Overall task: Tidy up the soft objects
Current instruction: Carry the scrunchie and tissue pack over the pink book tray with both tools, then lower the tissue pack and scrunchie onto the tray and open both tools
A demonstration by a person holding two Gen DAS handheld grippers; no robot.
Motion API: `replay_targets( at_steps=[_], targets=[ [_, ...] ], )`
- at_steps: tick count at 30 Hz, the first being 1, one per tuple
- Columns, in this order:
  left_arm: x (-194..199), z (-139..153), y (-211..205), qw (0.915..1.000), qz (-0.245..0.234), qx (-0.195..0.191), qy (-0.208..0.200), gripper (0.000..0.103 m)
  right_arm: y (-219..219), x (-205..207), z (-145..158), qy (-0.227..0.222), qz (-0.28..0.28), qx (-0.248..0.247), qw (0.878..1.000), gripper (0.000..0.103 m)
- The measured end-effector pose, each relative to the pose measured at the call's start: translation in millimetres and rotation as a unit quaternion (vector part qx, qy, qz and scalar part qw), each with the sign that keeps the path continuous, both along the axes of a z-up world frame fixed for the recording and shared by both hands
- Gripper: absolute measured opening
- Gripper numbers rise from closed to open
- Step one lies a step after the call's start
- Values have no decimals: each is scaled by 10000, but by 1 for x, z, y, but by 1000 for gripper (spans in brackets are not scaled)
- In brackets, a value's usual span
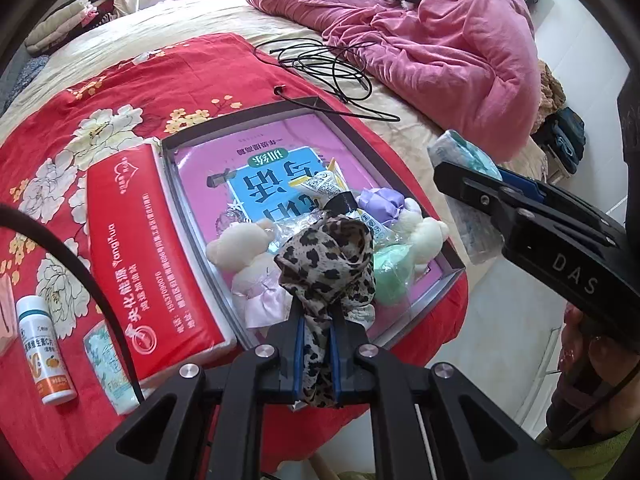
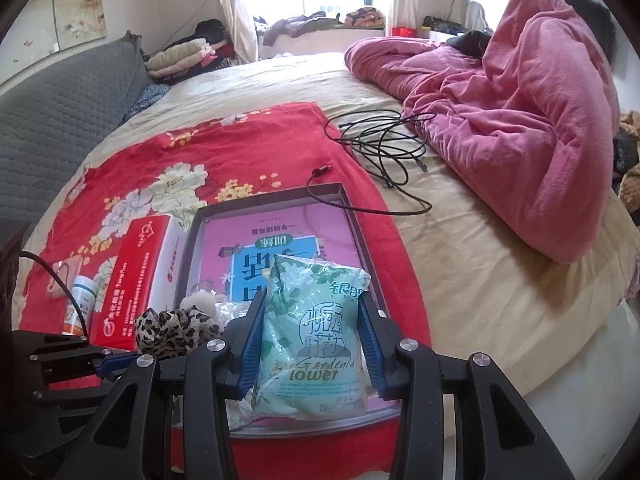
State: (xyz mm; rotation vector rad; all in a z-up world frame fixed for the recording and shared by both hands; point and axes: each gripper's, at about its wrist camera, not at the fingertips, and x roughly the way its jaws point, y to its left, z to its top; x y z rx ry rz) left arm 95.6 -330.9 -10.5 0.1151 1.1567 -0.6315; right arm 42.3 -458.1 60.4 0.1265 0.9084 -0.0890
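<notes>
My left gripper [image 1: 318,320] is shut on a leopard-print fabric scrunchie [image 1: 326,264] and holds it just above the near end of a shallow grey tray [image 1: 240,118]. In the tray lie two cream plush bears [image 1: 240,248], a green soft ball [image 1: 390,276], a lilac bundle [image 1: 380,202] and a yellow tube [image 1: 324,184]. My right gripper [image 2: 312,320] is shut on a green tissue pack [image 2: 316,344] over the tray's near right part [image 2: 276,198]. The scrunchie [image 2: 176,330] also shows in the right wrist view.
The tray sits on a red floral cloth [image 1: 120,88] on a bed. A red tissue box [image 1: 148,264] lies left of the tray, with a white pill bottle [image 1: 46,354] and a small tissue pack [image 1: 106,364] beyond. Black cables [image 1: 324,66] and a pink quilt [image 1: 440,52] lie behind.
</notes>
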Motion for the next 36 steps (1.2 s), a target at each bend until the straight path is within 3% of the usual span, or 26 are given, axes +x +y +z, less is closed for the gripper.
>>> replay_targets(
  at_steps=[18, 36],
  targets=[
    [13, -24, -11, 9997, -137, 109, 157, 11, 3, 42, -54, 611, 157, 179, 9978, 45],
    [18, -30, -11, 9996, -133, 32, 257, 11, 2, 59, -79, 785, 75, 197, 9967, 47]
  ],
)
